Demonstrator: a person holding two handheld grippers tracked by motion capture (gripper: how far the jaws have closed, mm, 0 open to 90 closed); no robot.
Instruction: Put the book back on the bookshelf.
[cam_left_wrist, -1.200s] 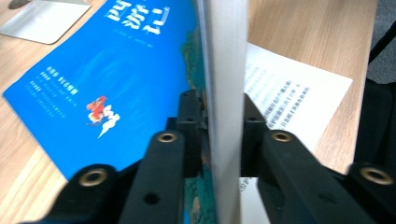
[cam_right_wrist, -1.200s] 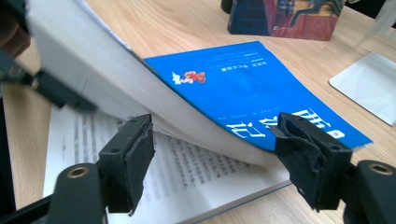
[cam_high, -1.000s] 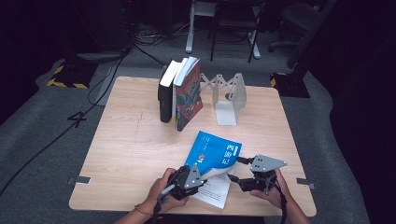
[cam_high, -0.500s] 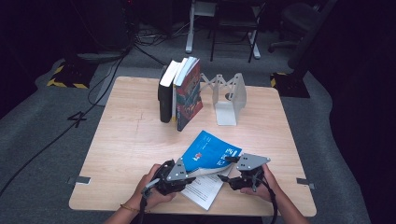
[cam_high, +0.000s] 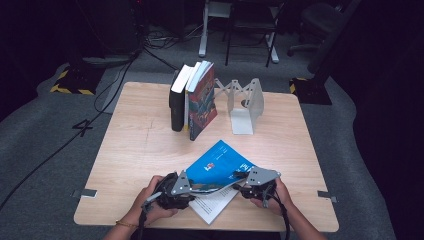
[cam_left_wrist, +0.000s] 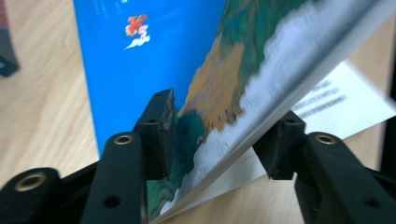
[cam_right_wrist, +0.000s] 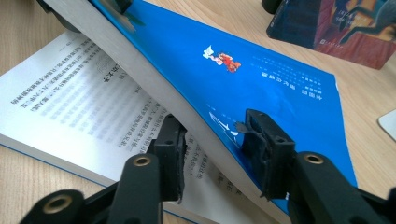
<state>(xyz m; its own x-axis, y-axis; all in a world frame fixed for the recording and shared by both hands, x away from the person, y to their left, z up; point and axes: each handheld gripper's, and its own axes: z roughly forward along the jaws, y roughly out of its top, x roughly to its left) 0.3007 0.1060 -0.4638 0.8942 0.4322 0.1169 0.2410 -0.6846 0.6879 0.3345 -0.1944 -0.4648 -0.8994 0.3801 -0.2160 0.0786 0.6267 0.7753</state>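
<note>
You are working on the blue book (cam_high: 220, 162) lying open near the front edge of the surface (cam_high: 140, 150), its printed pages (cam_right_wrist: 70, 107) flat underneath while the front cover and a wad of leaves are being lifted at a slant. Your left hand-held gripper (cam_left_wrist: 219, 144) is reaching around the raised wad from its fore edge; its jaws have just been opening, and they are standing half wide with the leaves between them, one pad touching the cover and the other apart, so it is not clamping. Your right hand-held gripper (cam_right_wrist: 215, 140) is coming at the same wad from the other side; its jaws have just been closing, and the pads (cam_right_wrist: 259, 135) are pressing on cover and leaves, so this one is carrying the lifted half. That looks like a handover, likely to close the book. Behind it, other books (cam_high: 192, 100) are leaning beside a white bookend (cam_high: 247, 102), probably its destination.
</note>
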